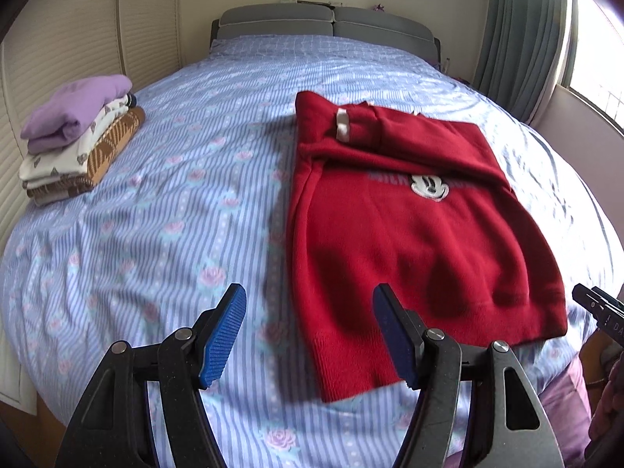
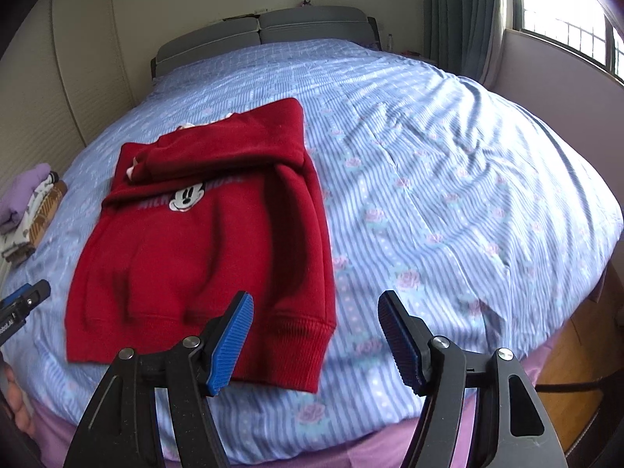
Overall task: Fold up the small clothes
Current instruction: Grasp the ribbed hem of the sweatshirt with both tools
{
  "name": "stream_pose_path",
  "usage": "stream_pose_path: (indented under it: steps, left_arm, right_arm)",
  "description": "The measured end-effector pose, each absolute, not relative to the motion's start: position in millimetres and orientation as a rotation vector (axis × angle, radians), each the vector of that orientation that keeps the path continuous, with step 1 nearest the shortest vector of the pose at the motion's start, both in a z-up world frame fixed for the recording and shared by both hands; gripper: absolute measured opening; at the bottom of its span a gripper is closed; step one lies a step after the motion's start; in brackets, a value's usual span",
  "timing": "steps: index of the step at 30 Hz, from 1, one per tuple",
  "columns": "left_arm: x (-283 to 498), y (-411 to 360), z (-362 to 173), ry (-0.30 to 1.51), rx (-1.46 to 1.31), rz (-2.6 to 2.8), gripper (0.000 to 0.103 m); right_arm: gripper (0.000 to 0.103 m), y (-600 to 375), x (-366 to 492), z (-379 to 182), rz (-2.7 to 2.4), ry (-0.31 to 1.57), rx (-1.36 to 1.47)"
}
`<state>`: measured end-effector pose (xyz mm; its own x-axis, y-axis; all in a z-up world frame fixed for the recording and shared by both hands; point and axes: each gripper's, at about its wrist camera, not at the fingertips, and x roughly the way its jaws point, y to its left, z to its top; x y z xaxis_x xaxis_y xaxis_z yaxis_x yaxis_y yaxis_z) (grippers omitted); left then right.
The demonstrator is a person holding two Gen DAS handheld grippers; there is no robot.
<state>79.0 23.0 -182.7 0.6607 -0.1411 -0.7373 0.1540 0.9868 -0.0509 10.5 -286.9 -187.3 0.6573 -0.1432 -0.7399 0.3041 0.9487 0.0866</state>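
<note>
A red child's sweatshirt (image 1: 409, 241) with a white cartoon mouse face lies flat on the bed, hem toward me, both sleeves folded across the chest; it also shows in the right wrist view (image 2: 195, 249). My left gripper (image 1: 308, 331) is open and empty, hovering above the hem's left corner. My right gripper (image 2: 316, 335) is open and empty, hovering above the hem's right corner. The right gripper's tip shows at the edge of the left wrist view (image 1: 596, 304). The left gripper's tip shows in the right wrist view (image 2: 23, 304).
A stack of folded clothes (image 1: 78, 136), purple on top, sits at the bed's left side, also in the right wrist view (image 2: 27, 210). The bed has a blue striped floral sheet (image 1: 175, 214) and a grey headboard (image 1: 327, 25). A curtained window (image 2: 565, 11) is at the right.
</note>
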Motion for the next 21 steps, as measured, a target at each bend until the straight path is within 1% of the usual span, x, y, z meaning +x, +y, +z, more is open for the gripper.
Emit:
stream_pose_path:
  steps: [7,14,19,20,21]
  left_arm:
    - [65.6,31.7,-204.4,0.834,0.010,-0.145,0.067]
    - [67.9,39.3,-220.0,0.867,-0.034,-0.147,0.067]
    - [69.0,36.1,-228.6,0.891,-0.055,-0.177,0.066]
    - [69.0,34.0,-230.2,0.895,-0.048,-0.183,0.066]
    - [68.7,32.2,-231.3,0.897,-0.044,-0.187,0.062]
  right_arm:
    - [0.067,-281.1,-0.8,-206.7,-0.248,0.850,0.207]
    - [0.067,-274.8,5.7,-216.2,-0.233,0.871,0.209]
    - [0.067,-283.3,6.4,-223.7,-0.238,0.891,0.257]
    - [0.067,-285.1,6.2,-225.0,-0.240,0.893,0.267]
    - [0.067,-286.8,6.7,-226.5,-0.240,0.898,0.277]
